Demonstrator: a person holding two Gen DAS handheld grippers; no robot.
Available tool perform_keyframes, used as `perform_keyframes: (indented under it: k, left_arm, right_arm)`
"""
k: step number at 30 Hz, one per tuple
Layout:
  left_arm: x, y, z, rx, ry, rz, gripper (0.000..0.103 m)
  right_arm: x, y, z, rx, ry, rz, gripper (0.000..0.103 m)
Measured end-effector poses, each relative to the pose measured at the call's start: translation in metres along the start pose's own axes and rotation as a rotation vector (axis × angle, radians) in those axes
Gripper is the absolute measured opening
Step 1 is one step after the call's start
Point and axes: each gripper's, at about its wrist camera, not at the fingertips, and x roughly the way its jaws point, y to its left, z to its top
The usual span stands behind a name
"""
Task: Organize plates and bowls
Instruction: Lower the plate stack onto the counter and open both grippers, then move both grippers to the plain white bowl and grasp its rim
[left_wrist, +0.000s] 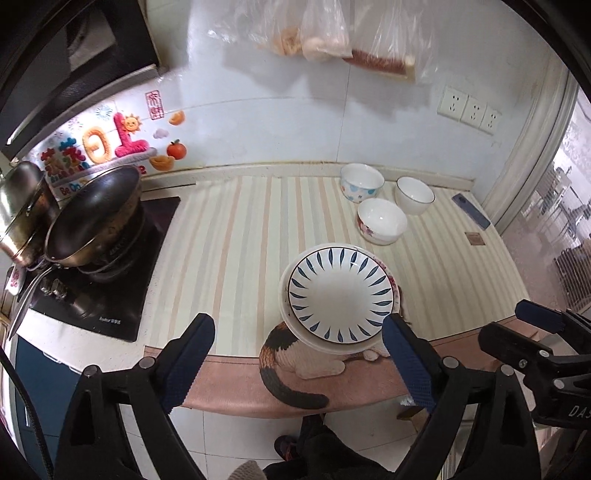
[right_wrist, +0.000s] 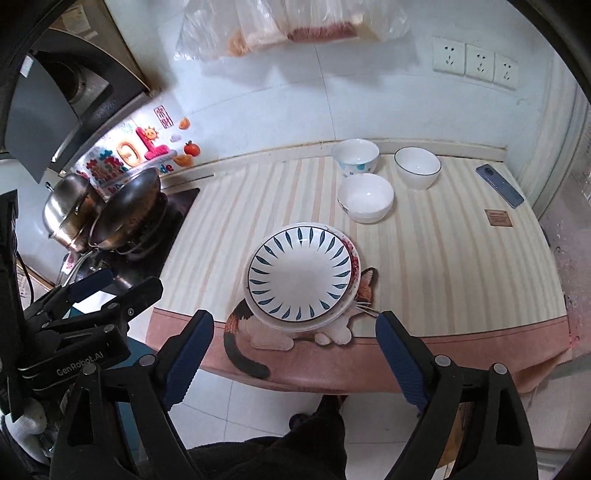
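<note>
Three bowls, left wrist view: a spotted bowl (left_wrist: 361, 181), a plain white bowl (left_wrist: 414, 194) and a flowered bowl (left_wrist: 381, 220) were seen standing separately, close together, at the far right of the bench (left_wrist: 236, 236).
Plates, left wrist view: a blue-leaf plate (left_wrist: 340, 295) was seen stacked on other plates at the near edge of the bench, over a cat print on the cloth.
Left gripper: the left gripper (left_wrist: 298, 363) was held off the bench edge with its fingers spread wide and nothing between them; the stack lay ahead and toward the right finger.
Other gripper, left wrist view: the right gripper (left_wrist: 532, 325) was glimpsed at the right edge, near the bench corner.
Bowls, right wrist view: the same bowls were seen beyond the stack, the flowered bowl nearest to it and the other two behind.
Right gripper: the right gripper (right_wrist: 295, 360) was likewise held wide and empty, with the stack straight ahead between the lines of its fingers.
Deciding relation: the bowls lay beyond and right of the stack, so the right gripper was judged the nearer one; being round, the bowls offered no long axis.
Stage: the plates were judged gathered, the bowls not yet nested.
Bystanders: a pan (left_wrist: 94, 214) and a phone (right_wrist: 499, 185) were left at opposite ends.
</note>
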Motion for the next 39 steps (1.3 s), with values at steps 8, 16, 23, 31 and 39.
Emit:
perform_keyframes:
  k: [8, 16, 23, 31, 39]
  left_arm:
    - [-0.032, -0.004, -0.012, -0.005, -0.034, 0.012, 0.093]
    - [-0.036, -0.014, 0.000, 0.007, -0.073, -0.004, 0.093]
    - [0.021, -0.041, 0.048, 0.016, -0.086, 0.007, 0.093]
    - [0.149, -0.079, 0.122, 0.035, 0.040, 0.020, 0.093]
    - [0.271, -0.091, 0.162, -0.033, 0.224, -0.024, 0.071]
  right_arm:
    - [-0.039, 0.009, -0.015, -0.004, -0.035, 0.011, 0.092]
    - [-0.040, -0.020, -0.004, 0.066, -0.055, 0.022, 0.092]
    - [0.028, -0.094, 0.048, 0.143, 0.011, 0.051, 0.092]
    - [0.142, -0.172, 0.120, 0.154, 0.154, 0.078, 0.092]
    - [0.260, -0.223, 0.180, 0.147, 0.297, 0.106, 0.074]
